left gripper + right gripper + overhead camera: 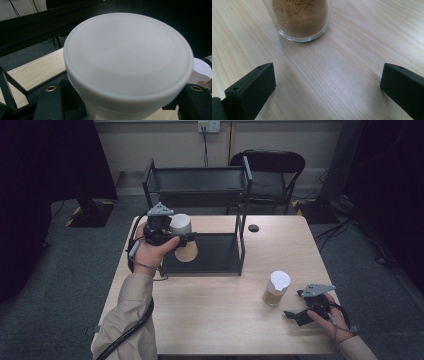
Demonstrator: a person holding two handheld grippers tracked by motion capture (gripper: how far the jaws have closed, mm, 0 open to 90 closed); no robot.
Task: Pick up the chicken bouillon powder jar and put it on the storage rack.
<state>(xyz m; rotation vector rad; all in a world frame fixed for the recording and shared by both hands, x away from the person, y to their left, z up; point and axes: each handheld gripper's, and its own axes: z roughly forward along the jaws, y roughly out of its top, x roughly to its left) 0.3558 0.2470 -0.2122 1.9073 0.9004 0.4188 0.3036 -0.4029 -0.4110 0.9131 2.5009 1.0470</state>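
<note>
1. The right gripper (295, 314) is rested on the table (210, 320), jaws spread wide and empty; a second jar (276, 289) is stood just ahead of them, untouched.
2. The white-lidded jar (183, 240) (tan contents) is pinched between the left gripper (186, 240) jaws, lifted beside the black rack (200, 185), above its lower shelf.

Bare office-like room: carpet (60, 270), folding chair (270, 175)

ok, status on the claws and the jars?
Left claw shut on white-lidded jar, held at the black rack. Right claw open, short of second jar. Nothing between.
</note>
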